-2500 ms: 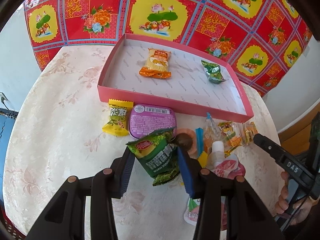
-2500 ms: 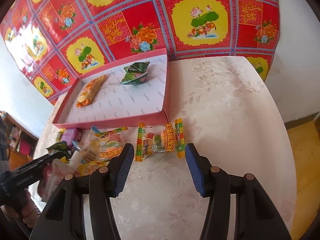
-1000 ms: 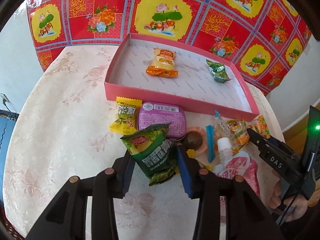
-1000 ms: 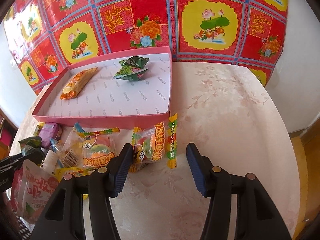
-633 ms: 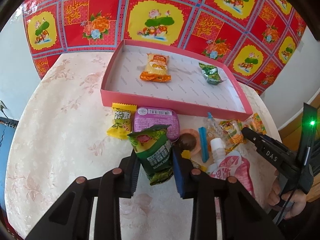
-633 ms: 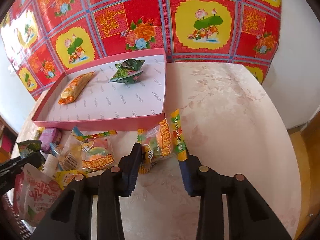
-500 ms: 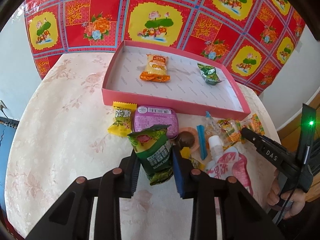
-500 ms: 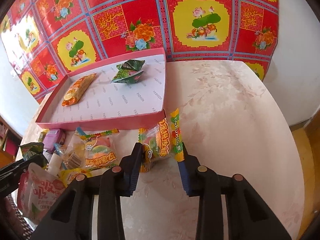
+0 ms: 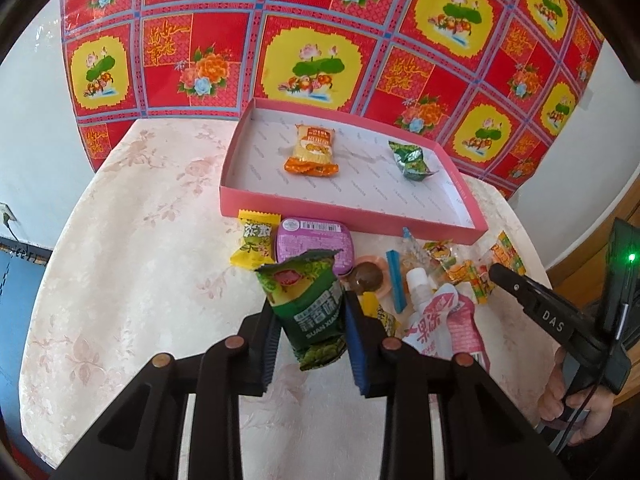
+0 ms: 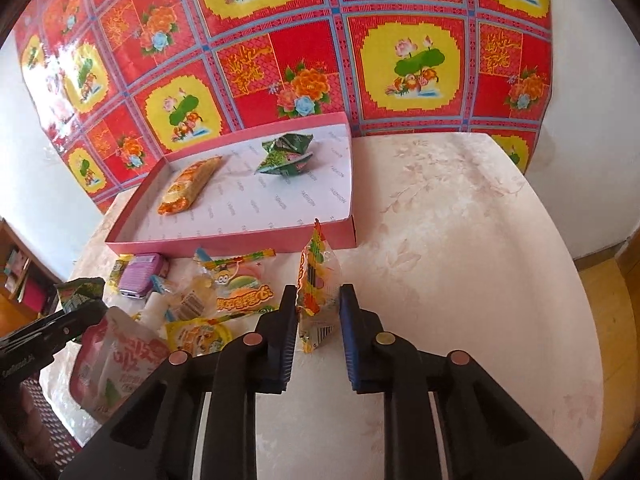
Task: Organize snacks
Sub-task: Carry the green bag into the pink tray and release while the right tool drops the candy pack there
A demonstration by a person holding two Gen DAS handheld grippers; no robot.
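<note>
Snacks gripped both sides: green packet point(image 9: 314, 312) pinched in left gripper point(image 9: 310, 328), clear of table point(image 9: 132, 248); striped candy bag point(image 10: 316, 284) clamped edge-up in right gripper point(image 10: 318, 320), jaws just closed on it. Pink tray point(image 9: 344, 212) seen beyond w/ orange packet point(image 9: 313, 152) & green wrapper point(image 9: 412, 160) inside; loose pile lies betw. grippers & tray.

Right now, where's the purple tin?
In the left wrist view the purple tin lies on the table just in front of the pink tray's near wall, with the yellow candy touching its left side and the held green packet overlapping its near edge.
</note>
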